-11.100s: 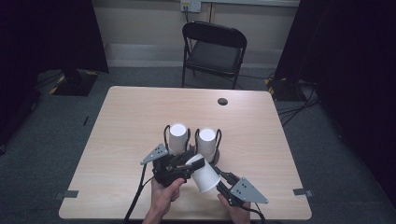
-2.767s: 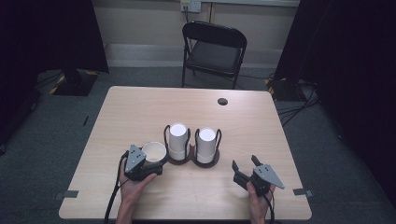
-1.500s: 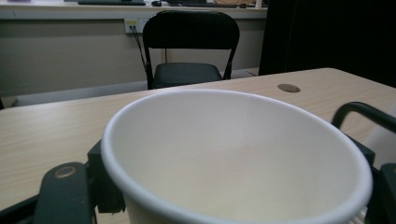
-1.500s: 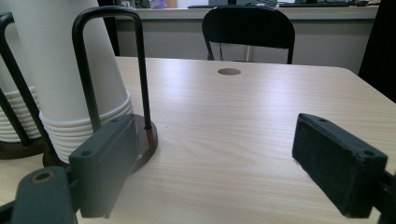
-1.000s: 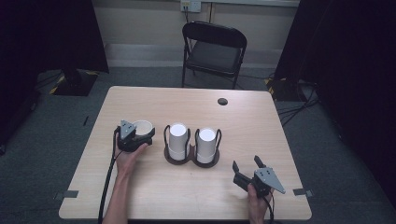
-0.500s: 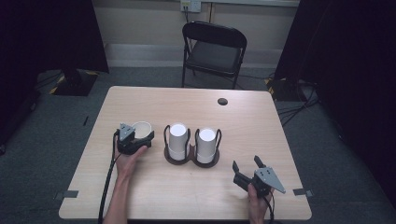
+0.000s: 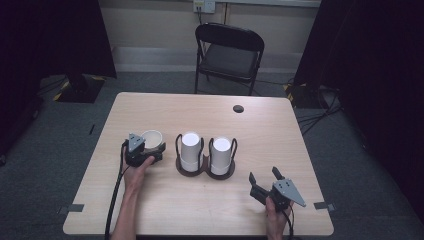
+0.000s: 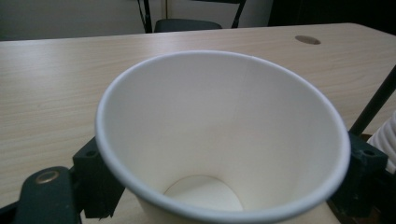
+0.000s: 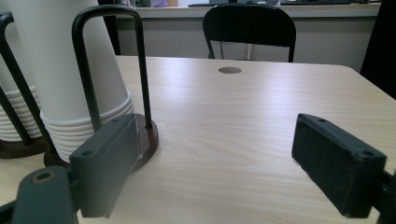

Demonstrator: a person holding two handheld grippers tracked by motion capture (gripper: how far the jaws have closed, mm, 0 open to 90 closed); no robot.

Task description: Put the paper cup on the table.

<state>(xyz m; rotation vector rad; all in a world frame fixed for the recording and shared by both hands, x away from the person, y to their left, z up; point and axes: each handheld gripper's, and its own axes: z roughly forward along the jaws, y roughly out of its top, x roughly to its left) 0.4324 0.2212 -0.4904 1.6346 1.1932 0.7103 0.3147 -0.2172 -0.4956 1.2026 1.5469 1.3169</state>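
- The left gripper (image 7: 150, 150) has just been opening its jaws; the paper cup (image 7: 152, 139) stands upright on the table (image 7: 280, 130), mouth up, between them. A second ago the hand and cup were at this same spot, so I judge the cup set down and being released.
- Its fingers (image 8: 98, 182) flank the cup's wall, spread wide; whether the pads are touching it I cannot tell (the rim hides them).
- The right gripper (image 7: 267, 184) holds nothing, jaws well apart, the cup holder (image 9: 112, 70) just beyond its left finger.
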